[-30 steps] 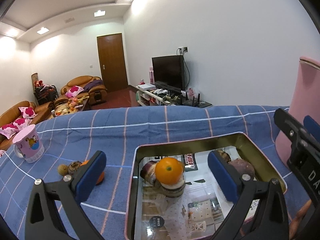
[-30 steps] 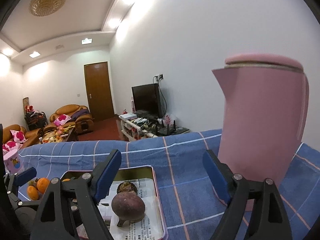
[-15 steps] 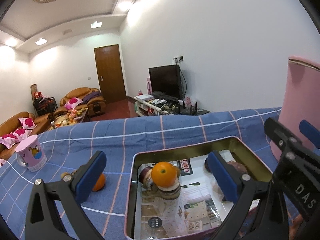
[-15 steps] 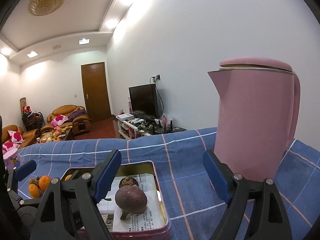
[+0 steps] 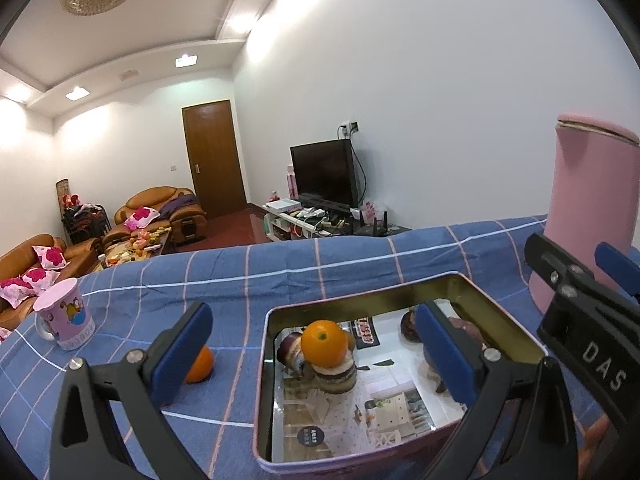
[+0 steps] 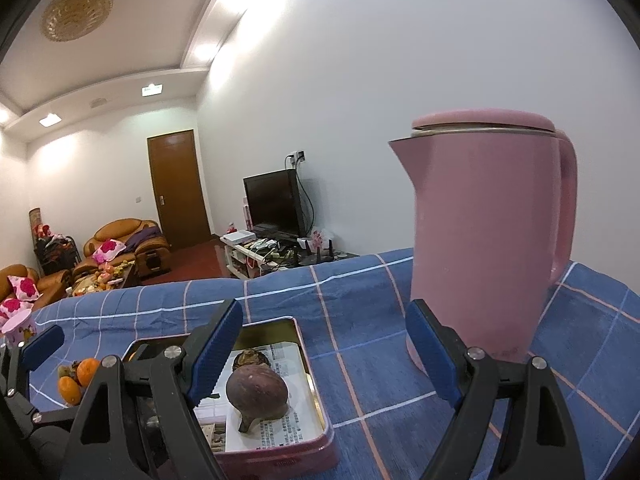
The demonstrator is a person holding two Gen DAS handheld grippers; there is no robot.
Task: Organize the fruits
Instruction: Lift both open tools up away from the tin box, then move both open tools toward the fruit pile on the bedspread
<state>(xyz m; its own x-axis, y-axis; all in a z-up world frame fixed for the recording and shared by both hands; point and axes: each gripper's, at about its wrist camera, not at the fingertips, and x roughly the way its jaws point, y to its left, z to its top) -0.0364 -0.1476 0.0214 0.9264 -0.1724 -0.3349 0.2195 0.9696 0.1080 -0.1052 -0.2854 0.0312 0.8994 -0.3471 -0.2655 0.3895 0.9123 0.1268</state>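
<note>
My left wrist camera looked forward and slightly down, close over the pink rectangular metal tin (image 5: pixel 516 330) on the blue checked tablecloth (image 5: pixel 280 276). My right wrist camera sat rightward, nearer the tall pink kettle (image 6: pixel 488 236). Both views shared tin, kettle and cloth.

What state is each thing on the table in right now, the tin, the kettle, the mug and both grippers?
Tin: open, no lid, fruit inside.
Kettle: upright, lid shut.
Mug: upright on the cloth.
Orange: in the tin, on top of another fruit.
Left gripper: open, holding nothing.
Right gripper: open, holding nothing.
</note>
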